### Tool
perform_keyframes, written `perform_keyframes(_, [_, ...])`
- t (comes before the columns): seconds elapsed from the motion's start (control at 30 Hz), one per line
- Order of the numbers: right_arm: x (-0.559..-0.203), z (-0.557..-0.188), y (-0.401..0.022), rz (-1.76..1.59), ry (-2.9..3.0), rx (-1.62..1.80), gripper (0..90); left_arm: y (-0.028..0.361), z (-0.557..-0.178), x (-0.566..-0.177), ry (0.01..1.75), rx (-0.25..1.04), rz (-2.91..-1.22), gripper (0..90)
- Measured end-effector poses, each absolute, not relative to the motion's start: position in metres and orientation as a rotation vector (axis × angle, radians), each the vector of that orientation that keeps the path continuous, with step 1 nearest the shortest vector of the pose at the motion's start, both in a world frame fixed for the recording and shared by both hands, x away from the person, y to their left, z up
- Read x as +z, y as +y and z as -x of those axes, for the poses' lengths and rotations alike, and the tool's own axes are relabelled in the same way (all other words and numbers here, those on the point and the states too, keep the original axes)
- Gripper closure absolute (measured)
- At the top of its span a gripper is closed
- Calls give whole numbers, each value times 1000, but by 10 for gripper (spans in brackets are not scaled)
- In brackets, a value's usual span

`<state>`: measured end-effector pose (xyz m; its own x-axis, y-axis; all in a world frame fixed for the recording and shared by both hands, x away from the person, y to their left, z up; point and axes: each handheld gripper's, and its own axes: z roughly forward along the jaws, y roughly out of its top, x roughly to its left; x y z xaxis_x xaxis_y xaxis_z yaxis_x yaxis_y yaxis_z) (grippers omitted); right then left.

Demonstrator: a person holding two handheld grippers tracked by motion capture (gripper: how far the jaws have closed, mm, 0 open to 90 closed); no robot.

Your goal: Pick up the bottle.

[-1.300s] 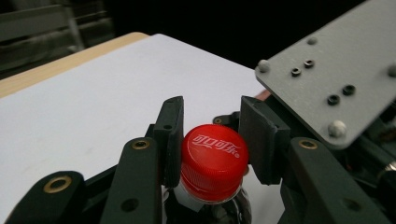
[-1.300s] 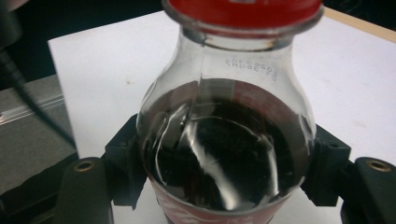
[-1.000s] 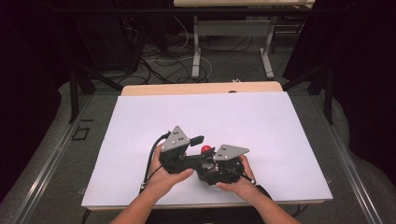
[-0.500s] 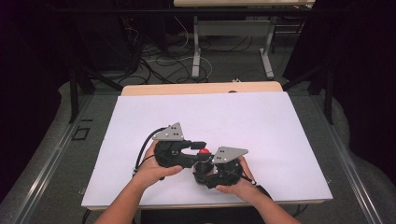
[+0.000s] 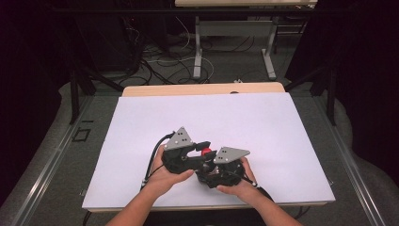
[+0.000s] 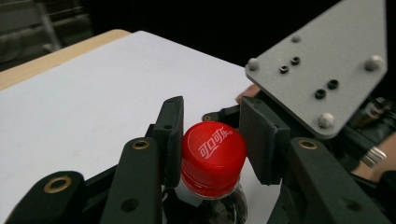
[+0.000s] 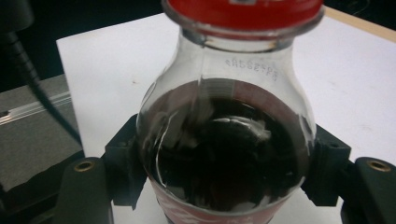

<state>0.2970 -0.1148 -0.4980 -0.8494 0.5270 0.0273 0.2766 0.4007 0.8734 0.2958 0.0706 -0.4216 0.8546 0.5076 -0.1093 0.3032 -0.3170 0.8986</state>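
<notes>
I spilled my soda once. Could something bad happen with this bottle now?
Maybe. The left gripper has just closed its jaws on the red cap; the left pad touches it, the right one looks barely there, so it might slip while twisting. The right gripper squeezes the bottle, which holds dark soda. If the cap comes off, squeezing or fizz could push soda onto the white table.
</notes>
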Motion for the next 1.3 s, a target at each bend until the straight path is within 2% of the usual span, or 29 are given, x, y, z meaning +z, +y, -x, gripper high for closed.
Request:
perform_keyframes(0.13, [-497, -296, -115, -720, 2374, 1411, 297, 62, -288, -419, 675, 302, -1911, 616])
perform_keyframes(0.2, [-496, -297, -116, -729, 2369, 1421, 297, 62, -290, -418, 684, 281, -1922, 602])
perform_keyframes(0.27, [-496, -297, -117, -727, 2379, 1419, 297, 64, -293, -417, 676, 238, -1930, 512])
perform_keyframes(0.43, [-496, -298, -119, -715, 2388, 1436, 297, 76, -296, -413, 621, 201, -1942, 437])
perform_keyframes(0.57, [-496, -298, -119, -697, 2397, 1453, 297, 88, -305, -411, 533, 94, -1956, 447])
perform_keyframes(0.7, [-495, -295, -116, -656, 2421, 1461, 296, 91, -312, -413, 484, 58, -1978, 473])
perform_keyframes(0.8, [-497, -294, -113, -644, 2418, 1478, 297, 90, -314, -416, 441, 32, -1980, 504])
perform_keyframes(0.93, [-497, -296, -114, -611, 2422, 1455, 297, 87, -315, -420, 431, 3, -1972, 593])
perform_keyframes(1.1, [-498, -296, -115, -671, 2441, 1447, 297, 82, -311, -421, 478, 73, -1960, 609])
perform_keyframes(1.3, [-498, -298, -116, -741, 2371, 1409, 298, 68, -293, -421, 635, 265, -1919, 615])
